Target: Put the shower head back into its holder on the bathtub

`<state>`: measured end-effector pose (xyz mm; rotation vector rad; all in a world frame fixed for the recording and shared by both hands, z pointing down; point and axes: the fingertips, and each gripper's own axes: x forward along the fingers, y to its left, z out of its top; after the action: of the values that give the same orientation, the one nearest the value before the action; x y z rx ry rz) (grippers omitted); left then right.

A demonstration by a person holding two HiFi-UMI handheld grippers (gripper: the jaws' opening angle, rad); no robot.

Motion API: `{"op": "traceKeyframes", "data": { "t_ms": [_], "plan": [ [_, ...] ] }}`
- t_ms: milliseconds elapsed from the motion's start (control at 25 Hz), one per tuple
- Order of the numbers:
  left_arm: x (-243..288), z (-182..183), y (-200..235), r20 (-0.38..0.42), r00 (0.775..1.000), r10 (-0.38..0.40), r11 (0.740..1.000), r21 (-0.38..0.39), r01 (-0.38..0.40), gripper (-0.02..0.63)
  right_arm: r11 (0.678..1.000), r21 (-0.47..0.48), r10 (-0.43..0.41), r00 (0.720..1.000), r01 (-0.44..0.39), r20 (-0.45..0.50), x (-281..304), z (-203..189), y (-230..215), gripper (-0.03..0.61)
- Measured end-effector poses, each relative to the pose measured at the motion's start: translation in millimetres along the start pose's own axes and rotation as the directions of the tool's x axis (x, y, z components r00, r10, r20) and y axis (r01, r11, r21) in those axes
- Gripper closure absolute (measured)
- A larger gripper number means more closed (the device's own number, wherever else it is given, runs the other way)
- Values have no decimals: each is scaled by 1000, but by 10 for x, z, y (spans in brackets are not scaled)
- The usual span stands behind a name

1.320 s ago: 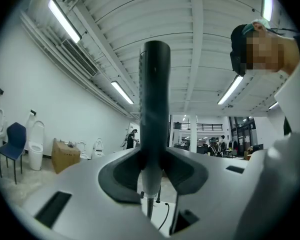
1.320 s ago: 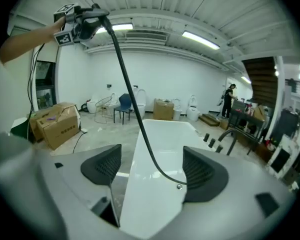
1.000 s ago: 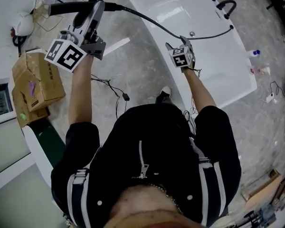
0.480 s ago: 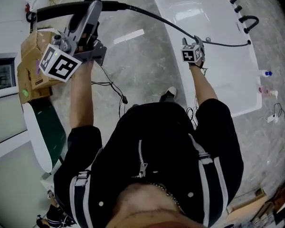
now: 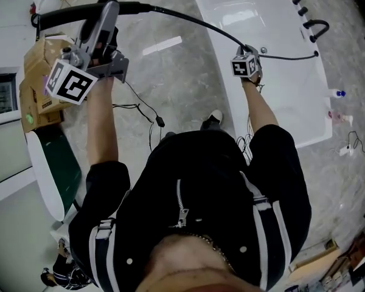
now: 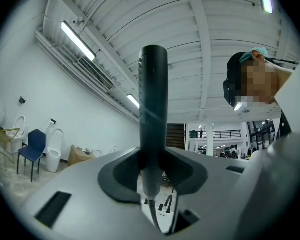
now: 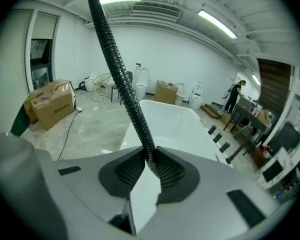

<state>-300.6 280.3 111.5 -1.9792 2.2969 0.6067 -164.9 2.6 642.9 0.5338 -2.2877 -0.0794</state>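
- The left gripper (image 5: 105,18) was up high on the left side, over the grey floor (image 5: 170,84)
- Its two jaws were pinching the handle of the shower head (image 6: 154,99), and the dark handle stuck straight out from between them
- So the shower head was in the air, well away from the bathtub (image 5: 280,90) and not in any holder
- From the head view, the shower head lay sideways, above a brown cardboard box (image 5: 39,87) on the floor
- A black hose (image 5: 194,24) ran from the shower head, across the floor, down to the right gripper (image 5: 249,48)
- The right gripper was just over the near edge of the white bathtub
- Its jaws had just been closing, and the hose was between them
- In the right gripper view, the dark pads pressed on the bumpy hose from both sides
- Past the right gripper, the hose went on along the bathtub's edge toward the far end
- A black curved tap (image 5: 315,29) stood at that far end, with small black knobs (image 5: 298,2) beside it
- A thin black cable (image 5: 147,115) lay on the floor between the person's arms
- The person wore a black jacket (image 5: 188,187) with white stripes
- In the left gripper view, a blue chair (image 6: 34,144) stood by the white wall, with white toilets (image 6: 54,151) beside it
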Motion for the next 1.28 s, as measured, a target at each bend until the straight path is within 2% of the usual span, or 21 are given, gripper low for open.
{"op": "traceKeyframes", "data": {
  "t_ms": [160,320,520,680,1040,1280],
  "plan": [
    [7,-19,0,1,1000,-13,1000,-17,13,466,1000,29,-10,1000,10,-6,-168,-56,-94,505],
    [208,-132,-20,-18,1000,-16,1000,2,16,466,997,64,-44,999,44,3,-337,-135,-412,506],
    [520,-283,-37,-57,998,-35,999,1,35,466,994,63,-97,993,92,72,-653,-16,-863,506],
    [758,-428,-89,-111,993,-38,998,43,43,466,990,38,-137,980,133,144,-950,174,-1208,506],
    [1355,-842,-358,-211,968,-133,983,95,156,466,952,23,-300,921,304,250,-1834,486,-2126,506],
    [1798,-1273,-575,-277,930,-243,960,68,271,466,907,7,-404,868,420,290,-2354,753,-2769,506]
  ]
}}
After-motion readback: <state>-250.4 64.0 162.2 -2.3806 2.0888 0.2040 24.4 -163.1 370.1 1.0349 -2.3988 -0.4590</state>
